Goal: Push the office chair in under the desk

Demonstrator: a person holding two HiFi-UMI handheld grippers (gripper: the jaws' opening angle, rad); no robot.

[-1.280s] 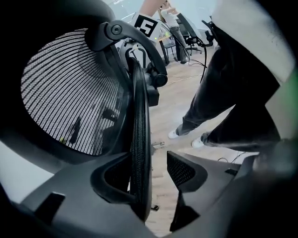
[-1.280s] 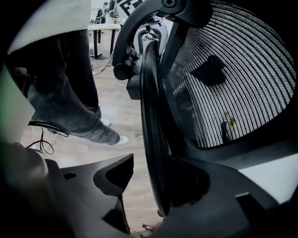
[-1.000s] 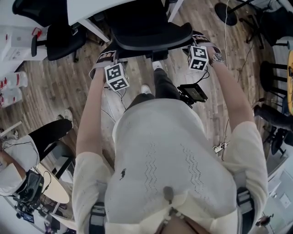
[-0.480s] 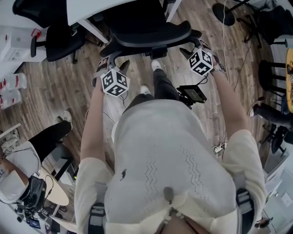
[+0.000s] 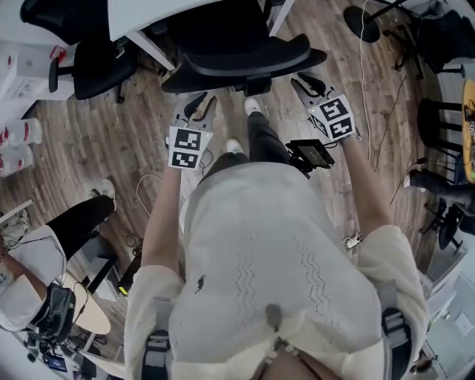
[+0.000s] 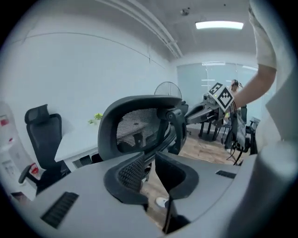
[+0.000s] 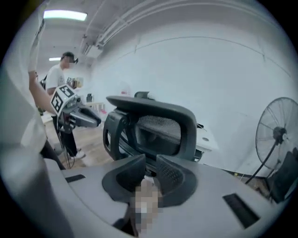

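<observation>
Jaws of the left gripper are closing, with a narrow gap and nothing between them; the left gripper view shows only floor through the gap. Jaws of the right gripper are closing likewise, released, gripping nothing. Both grippers sit just behind the office chair, 1 at each side of its backrest, and no contact can be seen.

Chair condition: black, with a curved backrest frame around a mesh panel, which shows in both gripper views. Its backrest faces the person, and its seat end points toward the white counter, at that counter's edge.

Surroundings: a 2nd black chair stands to the left by the same counter. White boxes rest on the wooden floor at the far left; their contents cannot be seen.
</observation>
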